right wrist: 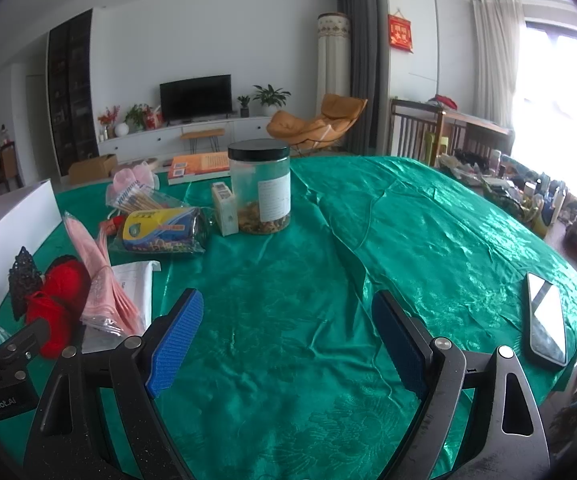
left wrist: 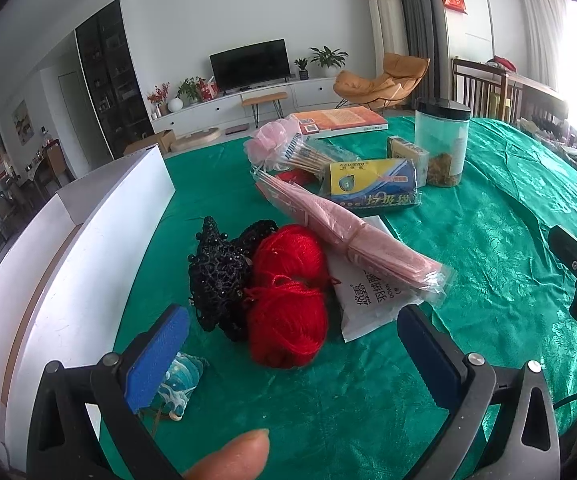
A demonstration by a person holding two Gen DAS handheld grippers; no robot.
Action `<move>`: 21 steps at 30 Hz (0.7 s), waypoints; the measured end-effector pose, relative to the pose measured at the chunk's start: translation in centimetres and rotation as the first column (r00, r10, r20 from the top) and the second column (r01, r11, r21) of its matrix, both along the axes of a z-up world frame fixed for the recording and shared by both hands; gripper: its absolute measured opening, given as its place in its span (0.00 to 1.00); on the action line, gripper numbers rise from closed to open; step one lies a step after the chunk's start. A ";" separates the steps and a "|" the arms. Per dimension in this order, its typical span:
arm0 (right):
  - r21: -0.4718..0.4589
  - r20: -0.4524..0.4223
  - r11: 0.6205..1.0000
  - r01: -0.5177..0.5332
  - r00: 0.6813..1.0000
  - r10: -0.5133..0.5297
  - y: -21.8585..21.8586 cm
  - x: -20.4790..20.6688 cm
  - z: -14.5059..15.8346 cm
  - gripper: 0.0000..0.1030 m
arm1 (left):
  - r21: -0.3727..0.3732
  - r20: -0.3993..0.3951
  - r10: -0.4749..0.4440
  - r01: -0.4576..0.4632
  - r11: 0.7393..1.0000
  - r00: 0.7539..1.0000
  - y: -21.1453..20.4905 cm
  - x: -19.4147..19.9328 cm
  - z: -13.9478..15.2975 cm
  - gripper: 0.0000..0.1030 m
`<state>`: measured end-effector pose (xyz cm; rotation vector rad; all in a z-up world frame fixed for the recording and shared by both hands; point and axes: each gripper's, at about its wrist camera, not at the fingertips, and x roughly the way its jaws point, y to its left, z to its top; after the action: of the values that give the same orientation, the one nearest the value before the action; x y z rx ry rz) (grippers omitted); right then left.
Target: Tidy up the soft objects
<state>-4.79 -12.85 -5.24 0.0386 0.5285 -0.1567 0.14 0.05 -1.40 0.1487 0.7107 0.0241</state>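
Left gripper (left wrist: 292, 354) wide open, empty, hovering low over green cloth (left wrist: 468, 240); a fingertip (left wrist: 236, 456) cut off at bottom edge. Teal pouch (left wrist: 180, 384) half hidden behind left blue pad (left wrist: 158, 356), shape hard to read. Red yarn (left wrist: 288, 288), two balls touching, dead ahead between the pads, just past the tips. Black beaded net (left wrist: 220, 268) against yarn's left side, partly tucked behind it. White packet (left wrist: 368, 300) right of yarn, far end buried under pink bags (left wrist: 348, 236) in clear wrap lying across it. White box (left wrist: 100, 248) along left table edge, near end out of frame. Right gripper (right wrist: 286, 340) also wide open, empty, over bare cloth, well apart from the pile; its body clipped at right edge of left view. Phone (right wrist: 546, 320) face up near right table edge. Further back: blue-yellow bag roll (left wrist: 372, 184), cotton swabs (left wrist: 308, 156), pink mesh (left wrist: 268, 140) partly behind swabs, small carton (left wrist: 406, 152) touching jar (left wrist: 442, 140), jar contents unclear. Book (left wrist: 340, 120) at far edge. Print on the packs too blurred to read.
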 end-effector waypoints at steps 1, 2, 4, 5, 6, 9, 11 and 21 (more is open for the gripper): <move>0.000 0.000 1.000 0.000 1.000 0.000 0.0 0.0 0.0 0.86 | 0.001 0.000 0.000 0.000 1.000 1.000 0.0 0.0 0.0 1.00; 0.000 0.000 1.000 0.000 1.000 0.000 0.0 0.0 0.0 0.86 | 0.003 0.000 0.000 0.000 1.000 1.000 0.0 0.0 0.0 1.00; 0.000 0.000 1.000 0.000 1.000 0.000 0.0 0.0 0.0 0.86 | 0.008 -0.002 0.001 -0.001 1.000 1.000 -0.1 0.0 -0.1 1.00; 0.001 -0.001 1.000 0.001 1.000 -0.001 0.1 0.0 0.0 0.86 | 0.010 -0.002 0.001 -0.001 1.000 1.000 -0.1 0.0 -0.1 1.00; 0.001 -0.001 1.000 0.000 1.000 0.000 0.0 0.0 0.0 0.86 | 0.014 -0.003 0.002 -0.001 1.000 1.000 -0.1 0.0 -0.1 1.00; 0.001 -0.001 1.000 -0.001 1.000 0.001 0.0 0.0 0.0 0.86 | 0.019 -0.005 0.002 -0.002 1.000 1.000 -0.1 0.0 -0.2 1.00; 0.001 -0.002 1.000 -0.001 1.000 0.001 0.0 0.0 0.0 0.86 | 0.022 -0.006 0.002 -0.002 1.000 1.000 -0.2 0.0 -0.2 1.00; 0.002 -0.002 1.000 -0.002 1.000 0.002 -0.2 0.0 0.1 0.86 | 0.032 -0.008 0.003 -0.002 0.999 1.000 -0.2 0.0 -0.3 1.00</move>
<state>-4.78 -13.07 -5.19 0.0400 0.5312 -0.1542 0.12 -0.15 -1.68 0.1785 0.7192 0.0372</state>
